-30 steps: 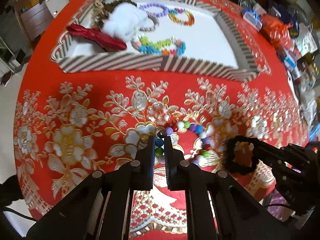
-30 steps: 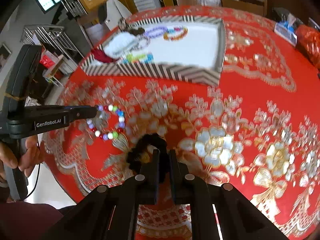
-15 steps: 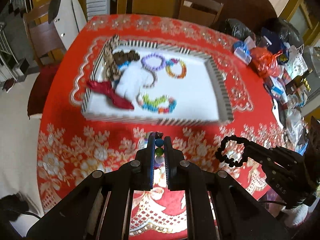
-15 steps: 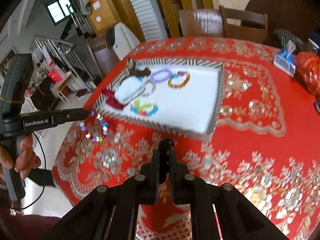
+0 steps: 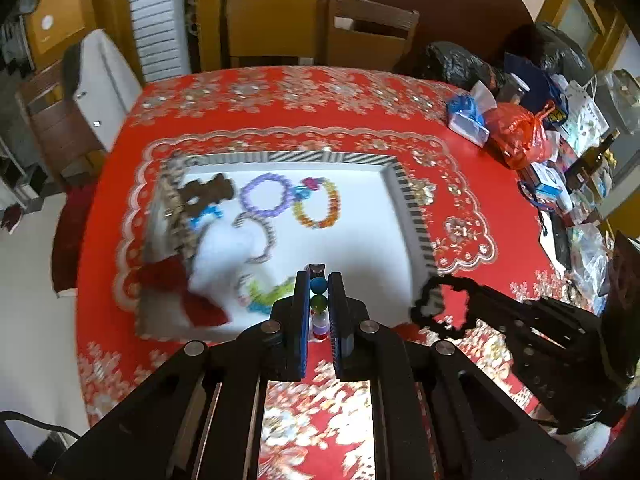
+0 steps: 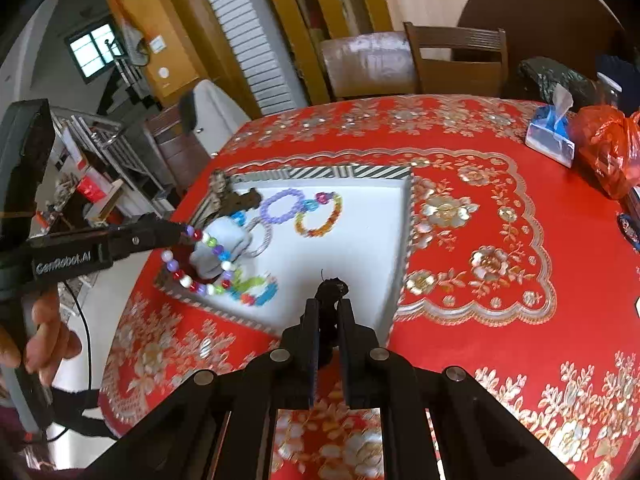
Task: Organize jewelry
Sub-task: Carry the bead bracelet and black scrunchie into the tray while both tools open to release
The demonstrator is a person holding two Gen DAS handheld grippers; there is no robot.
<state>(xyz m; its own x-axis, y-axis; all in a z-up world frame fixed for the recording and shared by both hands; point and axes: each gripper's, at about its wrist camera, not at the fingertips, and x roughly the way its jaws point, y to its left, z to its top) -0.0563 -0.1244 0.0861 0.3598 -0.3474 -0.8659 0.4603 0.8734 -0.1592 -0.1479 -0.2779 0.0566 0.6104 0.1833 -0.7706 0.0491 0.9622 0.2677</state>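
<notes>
My left gripper [image 5: 319, 280] is shut on a multicoloured bead bracelet [image 5: 319, 294] and holds it in the air above the near edge of the striped tray [image 5: 412, 208]. In the right wrist view that bracelet [image 6: 200, 264] hangs as a ring from the left gripper [image 6: 184, 234]. My right gripper [image 6: 329, 300] is shut on a black scrunchie [image 6: 330, 286], also lifted over the tray's near part [image 6: 404, 256]. The scrunchie [image 5: 434, 304] shows as a black ring at the right gripper's tip in the left wrist view. Inside the tray lie a purple bracelet [image 5: 266, 196], an orange-yellow bracelet [image 5: 320, 208] and other pieces.
The round table wears a red cloth with gold flowers [image 6: 480, 264]. A tissue pack [image 6: 550, 136], a red bag [image 6: 608, 148] and assorted clutter [image 5: 560, 184] crowd its right side. Wooden chairs [image 6: 452, 64] stand beyond the far edge. A hand [image 6: 44, 340] grips the left handle.
Both grippers rose from the tablecloth and moved toward the tray, carrying the bead bracelet and the black scrunchie off the cloth. Both stayed shut.
</notes>
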